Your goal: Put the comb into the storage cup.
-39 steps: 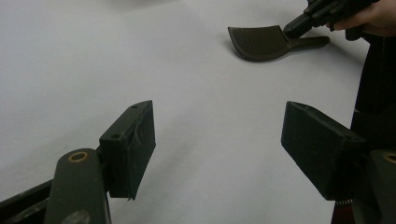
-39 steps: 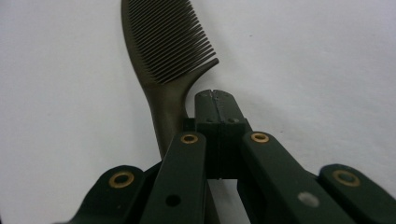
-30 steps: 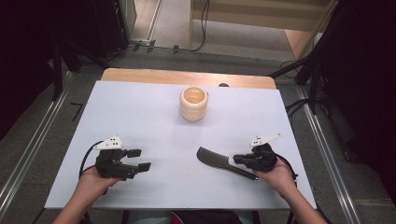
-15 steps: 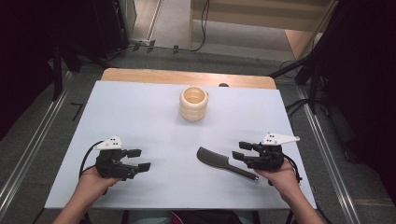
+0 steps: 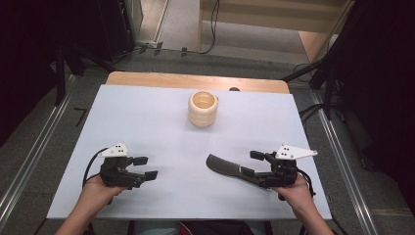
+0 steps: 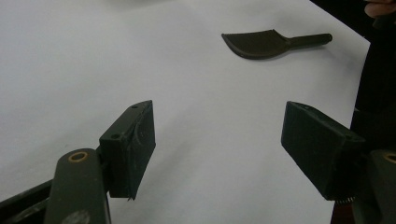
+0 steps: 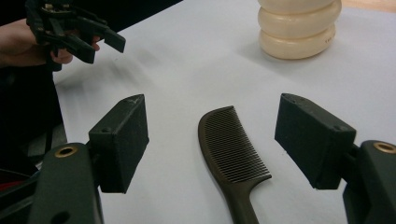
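A dark brown comb point(image 5: 226, 166) lies flat on the white table point(image 5: 147, 122) at the front right, handle toward my right hand. My right gripper point(image 5: 251, 163) hovers just above the handle end; its jaws have just been opening and stand open. In the right gripper view the comb point(image 7: 233, 149) lies on the table beneath the gap and neither pad touches it. My left gripper point(image 5: 147, 167) rests open at the front left with nothing between its jaws. From the left gripper view the comb point(image 6: 261, 43) lies far off.
A cream ribbed cup point(image 5: 202, 108) stands upright at the middle back of the table. A wooden strip point(image 5: 195, 81) runs along the far edge. Metal rails flank the table on both sides.
The right gripper's jaws have opened off the comb's handle and the hand has drawn back and up a little. The comb stays on the table. The left gripper has not moved.
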Demonstrator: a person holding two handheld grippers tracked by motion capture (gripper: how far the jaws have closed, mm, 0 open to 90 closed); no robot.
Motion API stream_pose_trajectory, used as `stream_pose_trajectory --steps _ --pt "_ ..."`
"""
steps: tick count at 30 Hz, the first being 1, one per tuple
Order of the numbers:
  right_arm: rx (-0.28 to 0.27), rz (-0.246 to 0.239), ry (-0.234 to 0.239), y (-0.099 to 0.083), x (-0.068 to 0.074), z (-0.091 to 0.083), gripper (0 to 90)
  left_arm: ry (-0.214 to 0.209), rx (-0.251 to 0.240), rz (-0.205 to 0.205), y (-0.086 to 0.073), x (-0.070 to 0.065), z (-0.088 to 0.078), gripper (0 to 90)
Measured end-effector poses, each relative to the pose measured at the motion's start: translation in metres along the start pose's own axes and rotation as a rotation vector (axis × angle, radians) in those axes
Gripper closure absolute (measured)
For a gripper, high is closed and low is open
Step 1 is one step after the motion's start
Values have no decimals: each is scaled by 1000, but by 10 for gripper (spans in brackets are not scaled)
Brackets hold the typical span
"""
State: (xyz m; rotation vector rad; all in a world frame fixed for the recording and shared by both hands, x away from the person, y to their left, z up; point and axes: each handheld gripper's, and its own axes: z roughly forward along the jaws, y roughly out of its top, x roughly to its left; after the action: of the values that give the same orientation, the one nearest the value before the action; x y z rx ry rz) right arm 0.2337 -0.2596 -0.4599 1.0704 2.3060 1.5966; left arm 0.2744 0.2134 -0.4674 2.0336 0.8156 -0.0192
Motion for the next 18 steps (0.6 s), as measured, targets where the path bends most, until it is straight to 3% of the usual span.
stream_pose_trajectory --steps 11,18 --pt "-7 9 -12 -3 -9 1 214 -1 -3 0 0 0 0 269" --pt "19 2 -24 -6 -17 -1 185 0 -2 0 0 0 0 269"
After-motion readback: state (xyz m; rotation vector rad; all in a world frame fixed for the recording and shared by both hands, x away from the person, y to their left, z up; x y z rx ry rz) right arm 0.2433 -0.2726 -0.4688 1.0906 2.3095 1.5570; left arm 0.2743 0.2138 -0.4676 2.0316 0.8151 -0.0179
